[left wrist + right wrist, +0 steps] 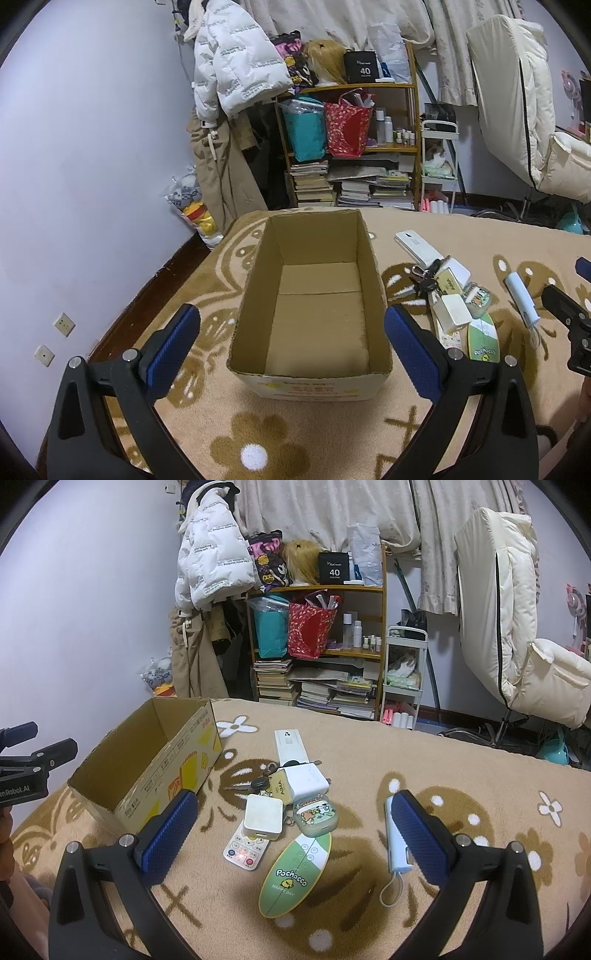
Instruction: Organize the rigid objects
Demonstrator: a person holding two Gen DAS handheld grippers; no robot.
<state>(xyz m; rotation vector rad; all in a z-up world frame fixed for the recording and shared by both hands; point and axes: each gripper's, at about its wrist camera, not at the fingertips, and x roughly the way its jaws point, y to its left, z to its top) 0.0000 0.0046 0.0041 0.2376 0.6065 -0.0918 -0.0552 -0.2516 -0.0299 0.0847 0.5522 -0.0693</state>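
Blue-padded left gripper & right gripper hover level over blanket, jaws spread, holding nothing.

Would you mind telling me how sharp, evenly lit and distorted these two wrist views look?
Left wrist view: strong fisheye bending, dark rounded corners, even indoor light, cardboard box sharp with soft shading inside. Right wrist view: same curvature, the blanket edge bows, the Pochacco card text reads crisply, only faint shadows, no glare.

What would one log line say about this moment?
box: cardboard box empty | items: white charger, keys, oval card on blanket | left gripper: open | right gripper: open
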